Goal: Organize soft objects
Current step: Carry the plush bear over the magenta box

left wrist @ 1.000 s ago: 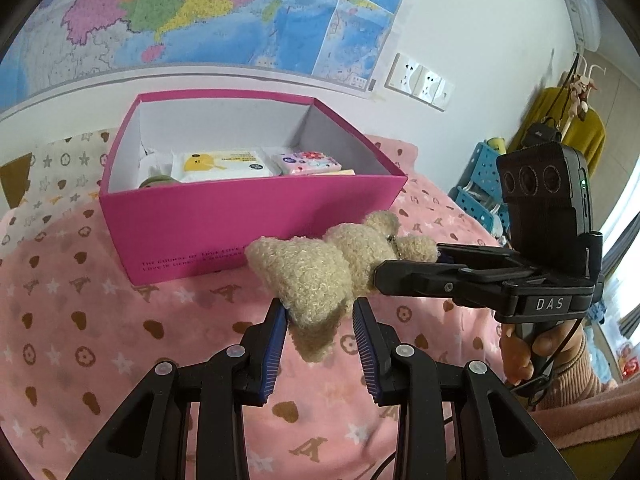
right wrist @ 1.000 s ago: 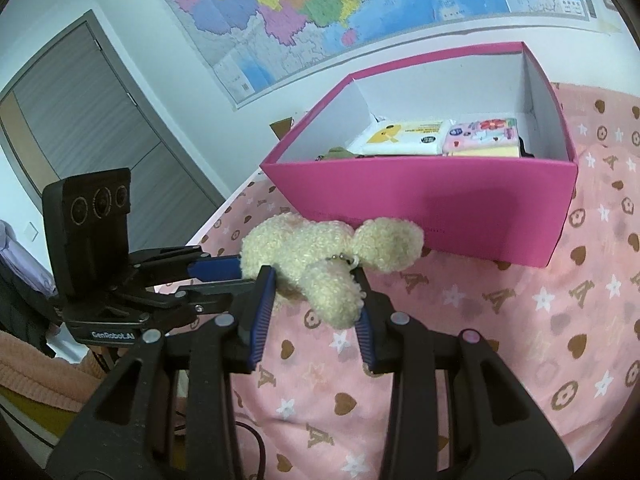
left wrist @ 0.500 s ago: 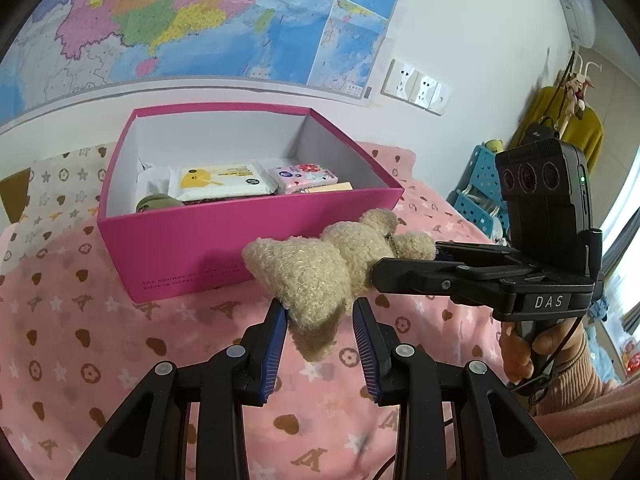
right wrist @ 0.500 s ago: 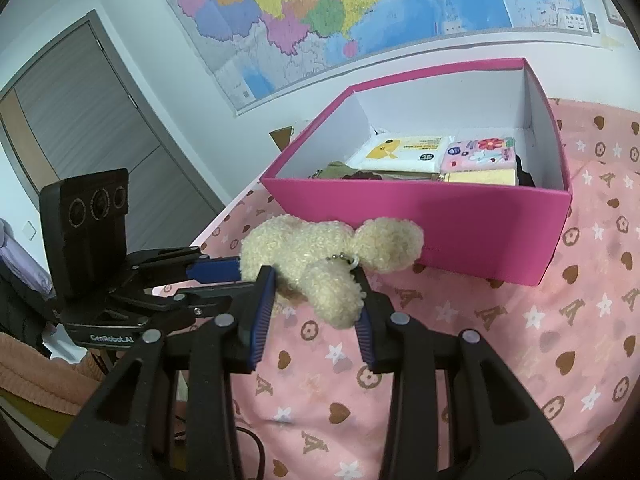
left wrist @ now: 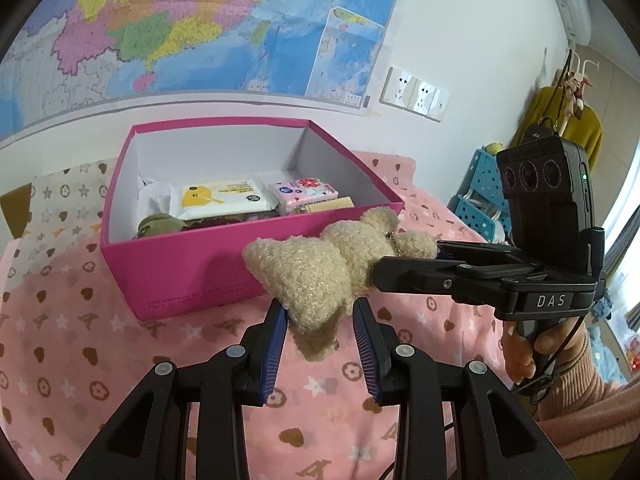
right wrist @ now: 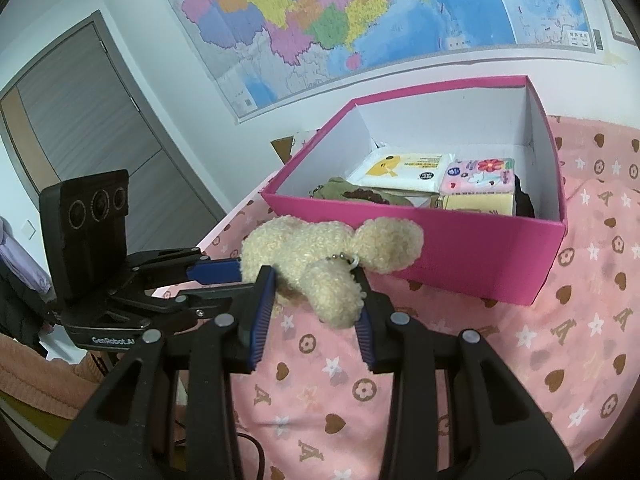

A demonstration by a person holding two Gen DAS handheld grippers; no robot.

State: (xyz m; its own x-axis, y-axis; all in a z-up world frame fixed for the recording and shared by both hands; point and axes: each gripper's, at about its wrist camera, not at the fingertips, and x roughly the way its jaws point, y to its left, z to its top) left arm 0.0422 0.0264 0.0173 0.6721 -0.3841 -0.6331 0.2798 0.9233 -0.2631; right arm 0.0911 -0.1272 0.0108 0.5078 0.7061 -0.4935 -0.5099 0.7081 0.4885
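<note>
A fuzzy beige plush toy [left wrist: 316, 276] hangs above the pink patterned bedspread [left wrist: 80, 364], pinched between the left gripper [left wrist: 320, 324] and right gripper [left wrist: 404, 264], just before the open magenta cardboard box [left wrist: 192, 276].

A large colourful paper wall map [left wrist: 180, 20] hangs above a pink cloth printed with brown hearts and white stars [right wrist: 500, 360]; white wall sockets [left wrist: 414, 94] sit beside it; a grey panelled door [right wrist: 92, 128] (shut) stands apart; a blue perforated plastic rack [left wrist: 480, 196].
</note>
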